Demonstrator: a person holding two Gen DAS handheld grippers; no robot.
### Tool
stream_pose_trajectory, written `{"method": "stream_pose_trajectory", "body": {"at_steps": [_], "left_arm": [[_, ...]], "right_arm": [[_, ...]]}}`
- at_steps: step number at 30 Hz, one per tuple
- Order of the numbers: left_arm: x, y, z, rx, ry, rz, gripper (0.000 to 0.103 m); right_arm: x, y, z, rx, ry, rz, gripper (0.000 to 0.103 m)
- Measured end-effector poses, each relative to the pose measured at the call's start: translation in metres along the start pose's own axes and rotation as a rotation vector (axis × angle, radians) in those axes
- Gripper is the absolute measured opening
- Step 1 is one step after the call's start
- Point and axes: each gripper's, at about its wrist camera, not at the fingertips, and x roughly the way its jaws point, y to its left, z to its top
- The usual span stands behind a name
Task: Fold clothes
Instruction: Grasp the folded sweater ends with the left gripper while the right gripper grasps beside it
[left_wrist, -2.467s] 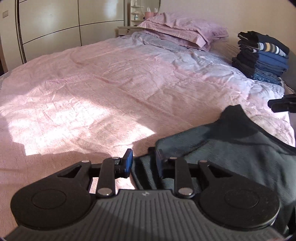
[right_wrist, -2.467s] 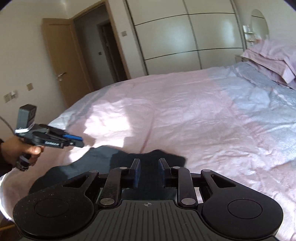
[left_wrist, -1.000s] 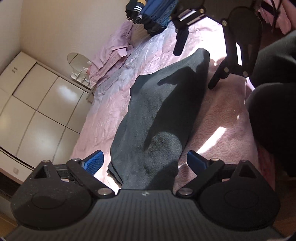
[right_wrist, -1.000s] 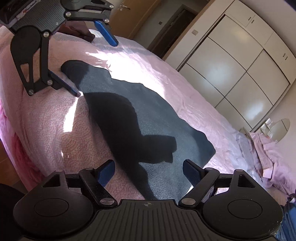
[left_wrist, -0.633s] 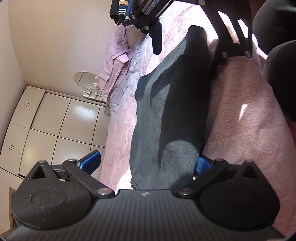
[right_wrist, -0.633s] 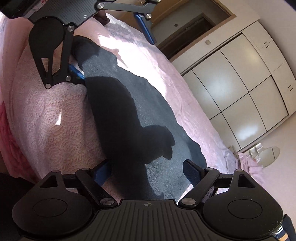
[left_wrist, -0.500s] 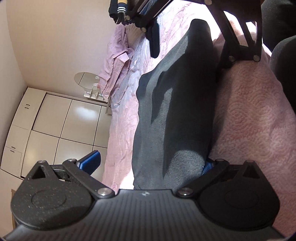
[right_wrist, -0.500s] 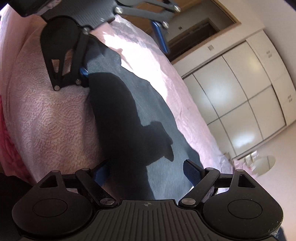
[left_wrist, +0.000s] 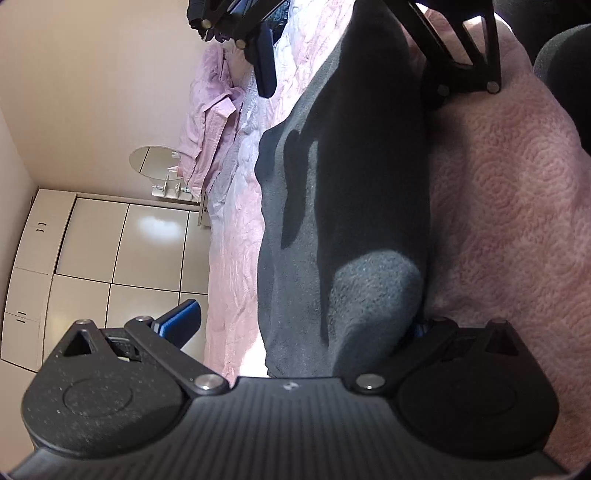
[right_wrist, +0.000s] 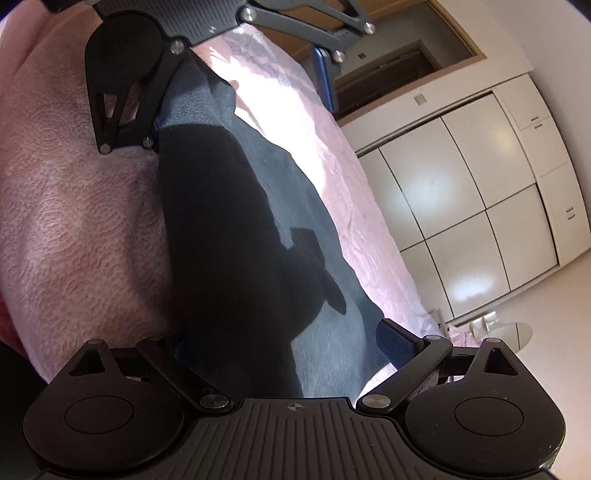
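The dark cloth (left_wrist: 343, 206) lies long down the middle on the pink bed (left_wrist: 509, 206). It looks soft and floppy. Left gripper (left_wrist: 303, 325) and right gripper (right_wrist: 284, 343) gape wide, the right's jaws just opening, each straddling an end. Best pinch the ends.

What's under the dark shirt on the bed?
The dark shirt lies on the pink bedspread, which shows all around it. One blue finger of the left claw peeks from under its edge. Anything else beneath is covered.
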Motion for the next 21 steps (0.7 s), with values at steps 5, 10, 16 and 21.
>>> {"method": "stream_pose_trajectory", "body": {"at_steps": [5, 10, 16, 21], "left_arm": [[0.001, 0.023, -0.011, -0.070, 0.044, -0.029, 0.095], [0.017, 0.023, -0.008, -0.095, 0.099, -0.179, 0.042], [0.008, 0.036, -0.011, -0.092, 0.117, -0.249, 0.016], [0.005, 0.062, -0.011, -0.117, 0.119, -0.226, 0.016]], "right_arm": [[0.010, -0.026, 0.000, 0.069, 0.032, 0.043, 0.081], [0.027, -0.027, 0.002, 0.054, 0.078, 0.117, 0.038], [0.024, -0.059, 0.013, 0.088, 0.084, 0.163, 0.022], [0.007, -0.077, 0.026, 0.074, 0.099, 0.160, 0.021]]}}
